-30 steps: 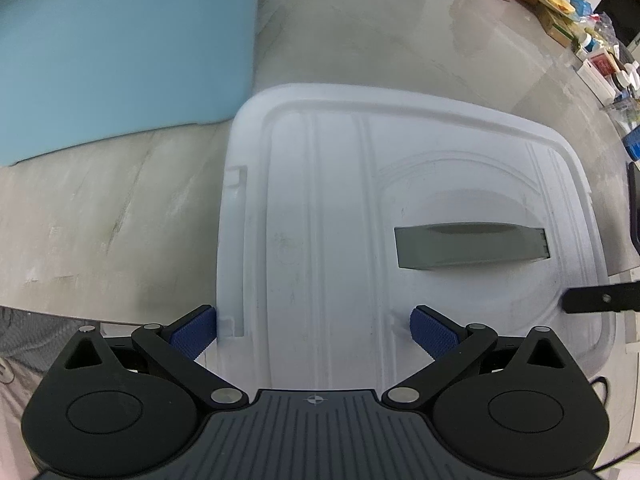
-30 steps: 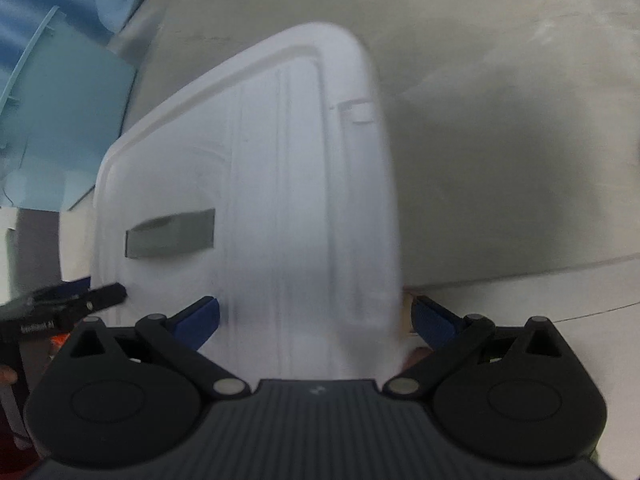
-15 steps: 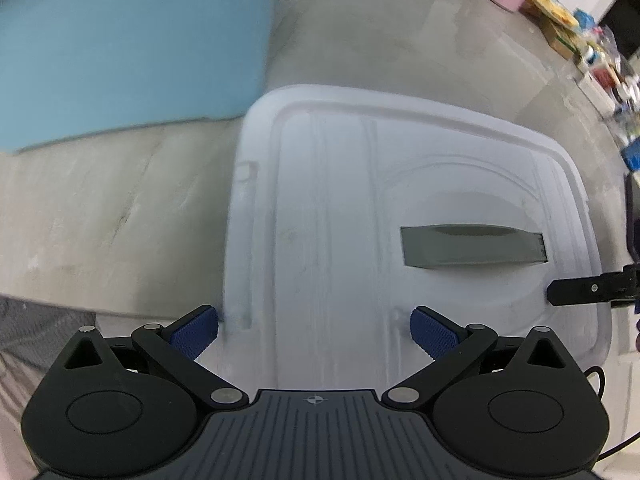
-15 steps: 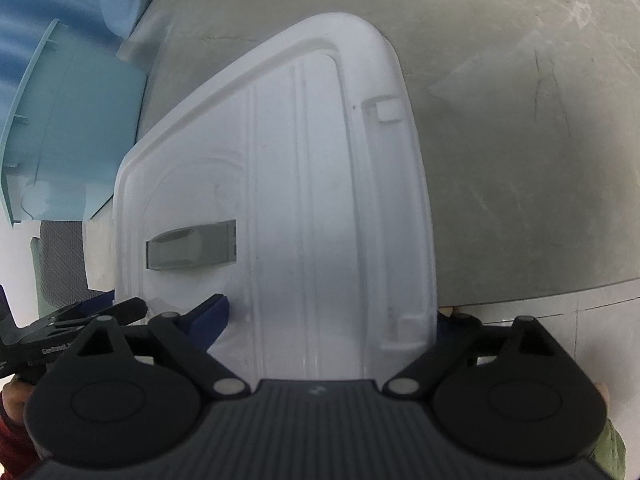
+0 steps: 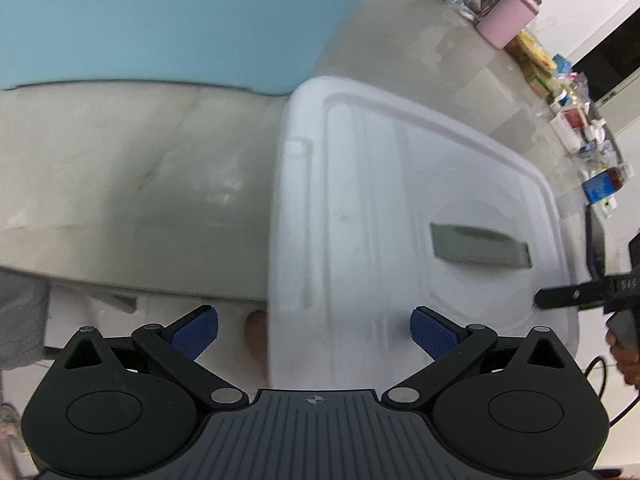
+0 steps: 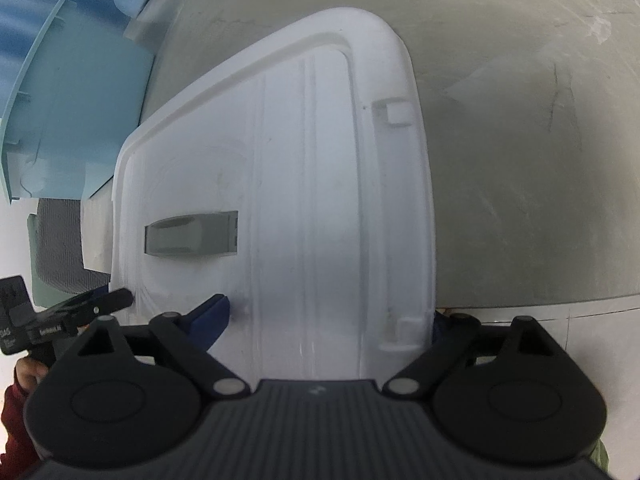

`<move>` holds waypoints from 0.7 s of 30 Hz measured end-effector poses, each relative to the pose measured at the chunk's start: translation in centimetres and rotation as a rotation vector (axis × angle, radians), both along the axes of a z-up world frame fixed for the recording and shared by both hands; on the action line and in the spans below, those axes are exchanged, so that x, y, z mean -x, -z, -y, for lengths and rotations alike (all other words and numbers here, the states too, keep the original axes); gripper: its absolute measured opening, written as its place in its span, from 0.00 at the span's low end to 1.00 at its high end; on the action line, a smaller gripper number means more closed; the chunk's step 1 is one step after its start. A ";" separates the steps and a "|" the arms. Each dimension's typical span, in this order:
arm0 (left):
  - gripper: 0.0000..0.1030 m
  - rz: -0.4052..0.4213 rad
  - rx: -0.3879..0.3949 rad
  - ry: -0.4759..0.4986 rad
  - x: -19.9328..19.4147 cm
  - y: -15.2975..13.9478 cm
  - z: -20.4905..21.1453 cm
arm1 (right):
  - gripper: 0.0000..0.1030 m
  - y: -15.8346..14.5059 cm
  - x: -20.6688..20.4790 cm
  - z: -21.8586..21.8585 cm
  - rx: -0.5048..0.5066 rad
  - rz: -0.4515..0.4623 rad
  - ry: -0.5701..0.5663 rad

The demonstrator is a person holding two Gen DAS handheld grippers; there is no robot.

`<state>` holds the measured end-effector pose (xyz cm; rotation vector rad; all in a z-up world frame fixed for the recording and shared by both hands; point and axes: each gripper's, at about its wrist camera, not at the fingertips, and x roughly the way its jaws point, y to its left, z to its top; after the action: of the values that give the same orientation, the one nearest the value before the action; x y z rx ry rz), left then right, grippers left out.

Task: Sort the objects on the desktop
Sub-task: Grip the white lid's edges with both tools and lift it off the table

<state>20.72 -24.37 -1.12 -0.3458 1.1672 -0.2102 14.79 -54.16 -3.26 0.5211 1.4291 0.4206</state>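
The left tool [image 5: 314,332] has swung leftward since a moment ago, its fingers spread across the near left edge of the white rectangular plastic lid [image 5: 400,216], which overhangs the grey stone table [image 5: 132,184]. The right tool [image 6: 328,320] straddles the lid's near right edge; whether it's clamped, I cannot tell. The lid's long axis runs away from both tools, grey handle [image 6: 192,234] crosswise.

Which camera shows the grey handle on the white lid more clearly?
The right wrist view: the handle is sharp there, and its recess in the lid is plain to see. In the left wrist view the handle is whole too, but motion blur smears it.
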 end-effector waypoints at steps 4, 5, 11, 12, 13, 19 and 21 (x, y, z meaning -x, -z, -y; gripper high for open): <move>1.00 -0.034 0.082 -0.003 -2.0 2.3 1.9 | 0.90 -0.1 0.0 -0.1 0.009 0.000 -0.012; 1.00 -0.040 0.102 -0.004 -2.2 2.7 2.1 | 0.90 -0.2 0.0 -0.1 0.010 0.000 -0.013; 1.00 -0.109 0.173 -0.069 -4.0 4.4 4.2 | 0.90 -0.3 0.2 0.6 0.014 0.006 -0.019; 1.00 -0.114 0.172 -0.072 -4.1 4.4 4.5 | 0.90 -0.3 0.3 0.7 0.019 0.008 -0.019; 1.00 -0.113 0.173 -0.070 -4.3 4.5 4.9 | 0.90 -0.4 0.4 0.9 0.020 0.010 -0.018; 1.00 -0.053 0.124 -0.030 -5.0 4.1 8.4 | 0.90 -1.0 1.1 0.6 0.039 0.045 -0.015; 1.00 -0.030 0.109 -0.023 -5.1 3.8 9.4 | 0.90 -1.2 1.5 0.2 0.037 0.057 -0.012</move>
<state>25.81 -33.81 -4.95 -0.4594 1.1831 -0.2500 13.29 -54.38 -2.03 0.4679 1.3831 0.4149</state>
